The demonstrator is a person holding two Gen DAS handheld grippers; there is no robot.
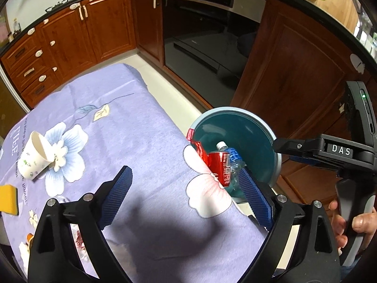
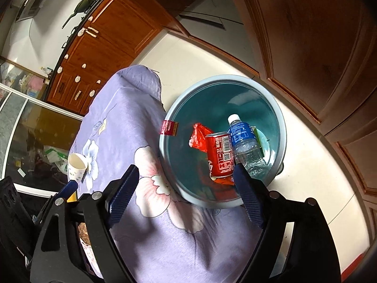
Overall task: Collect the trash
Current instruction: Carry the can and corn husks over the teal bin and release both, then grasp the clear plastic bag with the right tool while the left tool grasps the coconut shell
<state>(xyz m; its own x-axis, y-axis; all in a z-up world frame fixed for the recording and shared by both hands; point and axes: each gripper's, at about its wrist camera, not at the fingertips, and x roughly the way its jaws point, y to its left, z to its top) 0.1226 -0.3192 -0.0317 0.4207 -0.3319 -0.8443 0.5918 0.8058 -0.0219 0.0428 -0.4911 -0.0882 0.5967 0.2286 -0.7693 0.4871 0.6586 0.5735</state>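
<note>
Both tongs stood wide and empty. My left gripper [image 1: 186, 188] hung over the lilac flowered cloth [image 1: 141, 129], nothing between its blue pads [image 1: 120, 193]. My right gripper [image 2: 186, 188] straddled the table's edge and the near rim of the teal bin [image 2: 278, 108] on the floor just beside it; its jaws gripped nothing either.

In the bin lay a red can [image 2: 220, 155], a water bottle [image 2: 243, 139] and a red wrapper [image 2: 198, 136].

On the cloth a paper cup [image 1: 37, 155] lay tipped on its side, well apart from my left pads, with a yellow sponge [image 1: 8, 199] near it.

Judgement: cup next. I would bring the left jaws across its wall, close gently so the thin paper did not crush, and carry it clear over the rim before letting go.
</note>
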